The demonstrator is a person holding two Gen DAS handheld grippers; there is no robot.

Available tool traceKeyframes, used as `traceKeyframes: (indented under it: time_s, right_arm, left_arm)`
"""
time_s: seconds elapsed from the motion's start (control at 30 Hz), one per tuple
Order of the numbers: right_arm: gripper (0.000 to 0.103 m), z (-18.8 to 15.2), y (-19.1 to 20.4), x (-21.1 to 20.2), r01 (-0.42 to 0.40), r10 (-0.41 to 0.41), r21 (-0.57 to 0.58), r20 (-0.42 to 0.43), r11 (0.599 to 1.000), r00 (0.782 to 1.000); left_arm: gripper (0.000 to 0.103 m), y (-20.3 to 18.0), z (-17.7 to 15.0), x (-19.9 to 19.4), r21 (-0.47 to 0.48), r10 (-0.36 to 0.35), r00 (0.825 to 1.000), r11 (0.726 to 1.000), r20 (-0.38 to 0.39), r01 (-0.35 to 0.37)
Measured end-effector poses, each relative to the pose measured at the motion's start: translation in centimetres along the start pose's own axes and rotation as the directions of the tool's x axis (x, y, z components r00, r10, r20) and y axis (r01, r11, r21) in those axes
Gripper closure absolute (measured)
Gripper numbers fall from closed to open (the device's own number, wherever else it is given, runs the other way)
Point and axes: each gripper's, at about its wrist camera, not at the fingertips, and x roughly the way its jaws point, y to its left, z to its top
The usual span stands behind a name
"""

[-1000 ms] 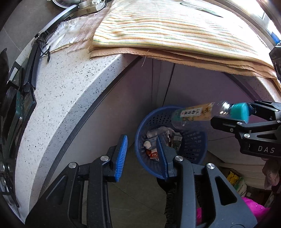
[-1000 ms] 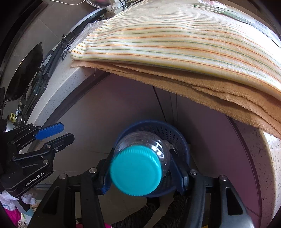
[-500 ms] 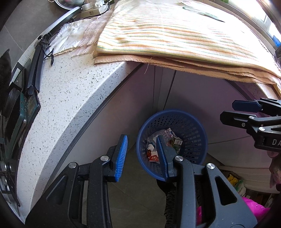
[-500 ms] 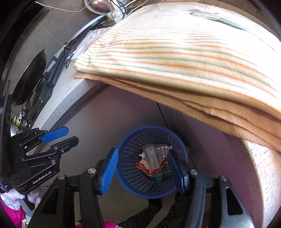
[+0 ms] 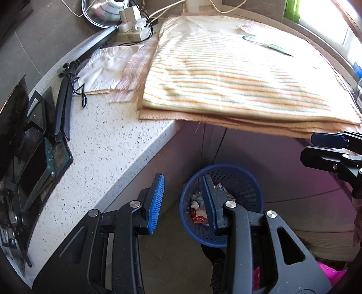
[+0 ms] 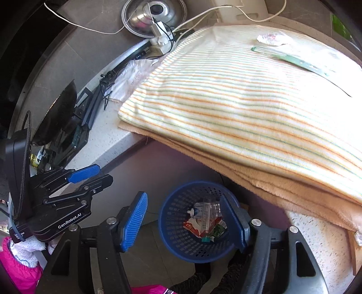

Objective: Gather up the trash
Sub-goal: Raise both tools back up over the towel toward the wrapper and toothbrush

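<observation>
A blue mesh basket point(image 5: 246, 192) stands on the floor under the counter edge, directly below both grippers. A clear plastic bottle point(image 6: 207, 208) lies in it on red and green wrappers. My left gripper point(image 5: 182, 178) hangs above the basket, open and empty; the right wrist view shows the left gripper point(image 6: 103, 174) at the left. My right gripper point(image 6: 183, 195) is over the basket point(image 6: 174, 217) with its jaws opening and nothing between them. On the striped cloth lie a crumpled white paper point(image 6: 271, 38) and a long green wrapper point(image 6: 294, 60).
The speckled white counter point(image 5: 108, 144) carries a striped cloth point(image 5: 226, 74) over a tan blanket. At its back stand a power strip point(image 5: 133, 29) with cables and a metal lid point(image 6: 153, 13). A black pan point(image 6: 58, 113) sits at the left. A pink sleeve point(image 6: 18, 271) shows low left.
The right gripper let go of the teal-capped bottle, which now lies in the basket, and its jaws spread wider. Both grippers rose, so more of the countertop shows.
</observation>
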Motion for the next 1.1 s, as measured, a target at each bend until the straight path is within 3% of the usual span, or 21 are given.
traceKeyframes:
  time_s: [0.27,0.33,0.4,0.77,1.1]
  right_arm:
    - [0.024,2.2,-0.8,-3.3,0.001,0.0,-0.018,0.067,1.0,0.998]
    - [0.023,2.8,-1.1,-4.1,0.007,-0.005,-0.021,0.082,1.0,0.997]
    - [0.019,3.5,-1.8,-4.8,0.008,-0.006,-0.02,0.095,1.0,0.995]
    - [0.015,7.6,-6.4,-7.5,0.075,-0.069,-0.036,0.145,0.997,0.987]
    - [0.015,12.4,-13.6,-9.7,0.112,-0.112,0.008,0.161,0.994,0.981]
  left_arm:
    - [0.068,-0.7,3.0,-1.6,-0.016,0.002,0.998,1.0,0.068,0.0]
    - [0.054,-1.0,3.8,-1.9,-0.016,0.002,0.996,1.0,0.084,0.0]
    - [0.048,-1.4,4.7,-2.1,-0.017,0.002,0.995,1.0,0.105,0.0]
    - [0.045,-3.7,9.5,-2.2,-0.047,-0.027,0.987,0.998,0.158,0.035]
    - [0.045,-5.3,13.0,-1.1,-0.069,-0.029,0.985,0.997,0.167,0.041]
